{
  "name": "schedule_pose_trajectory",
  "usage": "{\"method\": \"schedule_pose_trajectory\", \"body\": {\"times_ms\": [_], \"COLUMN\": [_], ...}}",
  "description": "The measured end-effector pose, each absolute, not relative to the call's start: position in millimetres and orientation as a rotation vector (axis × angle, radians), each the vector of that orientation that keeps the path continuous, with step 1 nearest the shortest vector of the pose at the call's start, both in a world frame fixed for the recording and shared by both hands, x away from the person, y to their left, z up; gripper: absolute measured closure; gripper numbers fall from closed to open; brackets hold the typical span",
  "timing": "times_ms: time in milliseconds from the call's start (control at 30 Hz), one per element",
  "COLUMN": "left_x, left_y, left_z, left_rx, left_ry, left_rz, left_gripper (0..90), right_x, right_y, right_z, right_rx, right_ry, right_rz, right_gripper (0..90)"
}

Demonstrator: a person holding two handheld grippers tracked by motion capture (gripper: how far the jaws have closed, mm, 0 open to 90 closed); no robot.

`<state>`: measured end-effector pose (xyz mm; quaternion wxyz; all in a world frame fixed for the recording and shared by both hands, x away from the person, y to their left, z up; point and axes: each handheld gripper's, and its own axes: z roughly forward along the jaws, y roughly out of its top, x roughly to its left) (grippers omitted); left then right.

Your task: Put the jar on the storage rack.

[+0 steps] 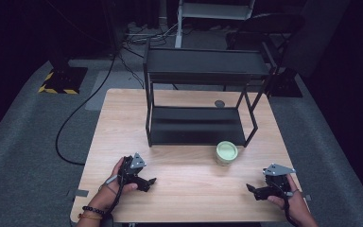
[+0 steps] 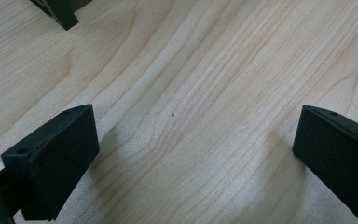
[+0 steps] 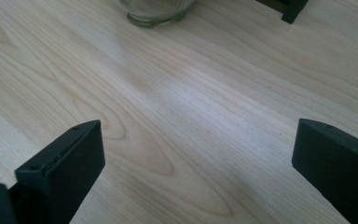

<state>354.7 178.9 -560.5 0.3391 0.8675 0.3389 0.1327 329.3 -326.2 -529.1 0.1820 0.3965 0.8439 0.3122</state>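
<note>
resting low on the wooden worktop [image 1: 189, 184], left gripper [image 1: 150, 181] and right gripper [image 1: 250, 188] both with jaws apart, holding nothing, green-lidded glass jar [image 1: 227, 152] nearer the right gripper, before a black shelf rack [image 1: 196, 125]

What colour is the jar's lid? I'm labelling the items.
Pale green; the jar shows it best in the high view.

This looks like a lab or studio. Around the wooden table [image 1: 184, 189] are dark curtains, grey carpet and floor cables [image 1: 75, 113]. At 10 o'clock stands a hazard-striped base [image 1: 59, 80].
</note>
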Motion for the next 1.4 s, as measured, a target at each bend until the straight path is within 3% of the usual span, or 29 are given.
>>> {"method": "schedule_pose_trajectory", "body": {"times_ms": [1400], "left_x": [355], "left_y": [179], "left_z": [-561], "left_rx": [2.258], "left_ry": [0.884], "left_rz": [0.344], "left_gripper": [0.1], "right_x": [359], "right_y": [-296], "right_z": [-529], "right_rx": [1.093], "right_ry": [2.350], "right_rz": [0.898], "right_gripper": [2.5]}}
